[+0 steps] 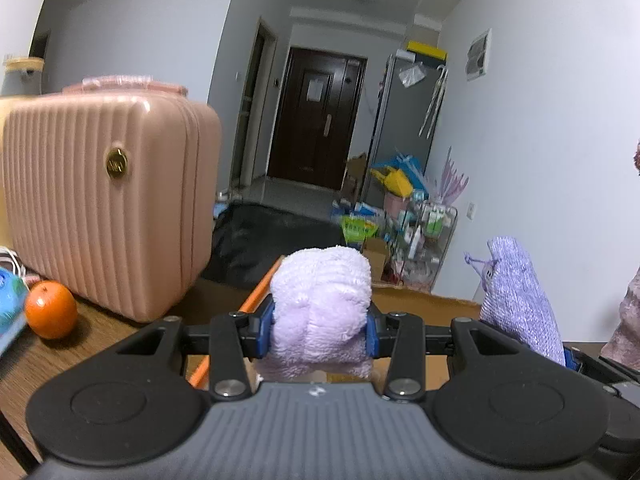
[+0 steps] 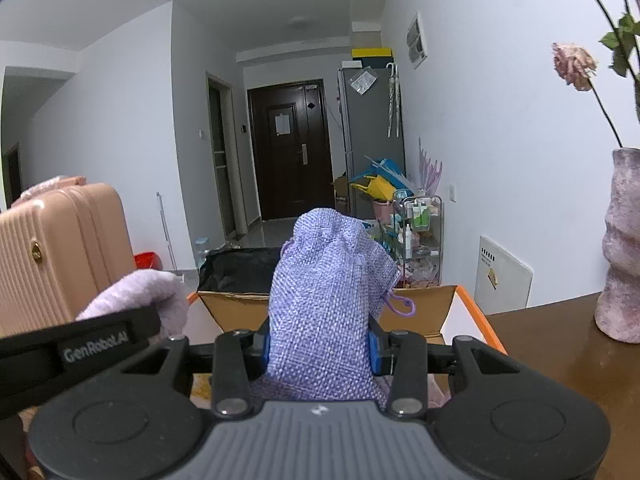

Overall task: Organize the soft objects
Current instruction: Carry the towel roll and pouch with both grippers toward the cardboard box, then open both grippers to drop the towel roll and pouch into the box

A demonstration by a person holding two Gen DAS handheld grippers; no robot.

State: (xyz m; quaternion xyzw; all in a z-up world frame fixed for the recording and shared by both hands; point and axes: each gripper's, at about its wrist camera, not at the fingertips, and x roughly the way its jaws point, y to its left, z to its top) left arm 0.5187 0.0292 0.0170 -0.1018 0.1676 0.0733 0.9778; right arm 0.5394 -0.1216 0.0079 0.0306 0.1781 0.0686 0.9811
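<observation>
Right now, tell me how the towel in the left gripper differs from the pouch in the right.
The towel is fluffy terry, pale lilac; the pouch is coarse woven mesh, bluer purple. The towel is a rounded bundle; the pouch stands taller, with a drawstring. Both are soft, each clamped between blue pads: left gripper, right gripper.

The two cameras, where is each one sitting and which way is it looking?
Left wrist: sits on the left tongs, facing a hallway door; its own tongs pinch a fluffy lilac towel, beside a pink case.
Right wrist: sits on the right tongs, facing the same door; its tongs pinch a purple woven pouch, over a cardboard box.
Shared: the door, case, towel and pouch.
</observation>
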